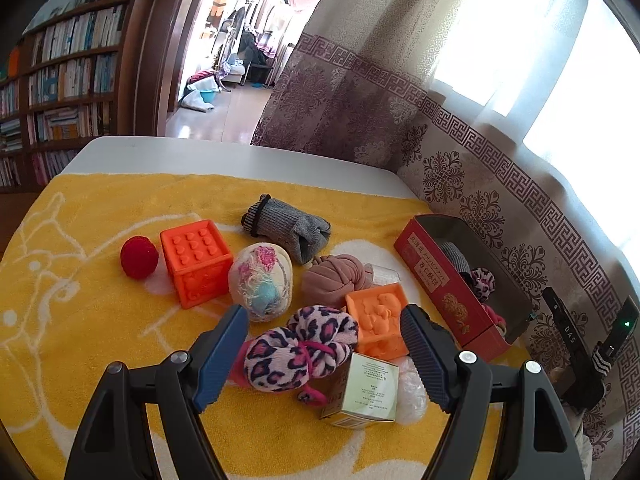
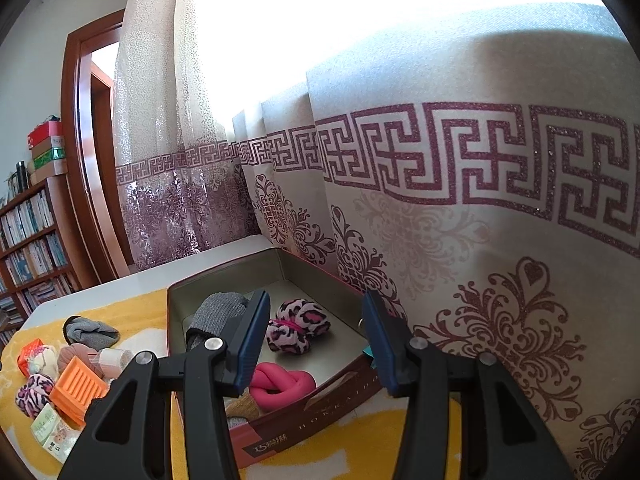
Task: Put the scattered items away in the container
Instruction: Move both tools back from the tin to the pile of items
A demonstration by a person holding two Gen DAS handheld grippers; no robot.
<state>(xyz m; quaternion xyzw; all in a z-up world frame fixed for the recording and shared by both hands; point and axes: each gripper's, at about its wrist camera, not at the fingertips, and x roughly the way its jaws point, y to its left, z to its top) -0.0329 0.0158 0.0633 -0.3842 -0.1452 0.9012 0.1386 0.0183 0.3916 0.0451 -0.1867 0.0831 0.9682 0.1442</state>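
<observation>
Left gripper [image 1: 324, 344] released, jaws spread over leopard sock bundle [image 1: 298, 346] mid-towel [image 1: 80, 240]. Right gripper [image 2: 316, 340] released too, gripping nothing, above red tin [image 2: 320, 412] at table's curtain edge.

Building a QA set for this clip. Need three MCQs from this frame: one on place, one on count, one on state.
1. Where is the pink knotted toy?
A. in the red box
B. on the yellow towel
C. between the right fingers

2. How many orange blocks lie on the towel?
A. one
B. two
C. four

3. What is the left gripper doing?
A. shut on the red ball
B. open, empty, above the leopard bundle
C. inside the box

Key: 1 A, it lies on the box floor; 2 B, a large block and a small one; 3 B, the fingers are apart, touching nothing.
</observation>
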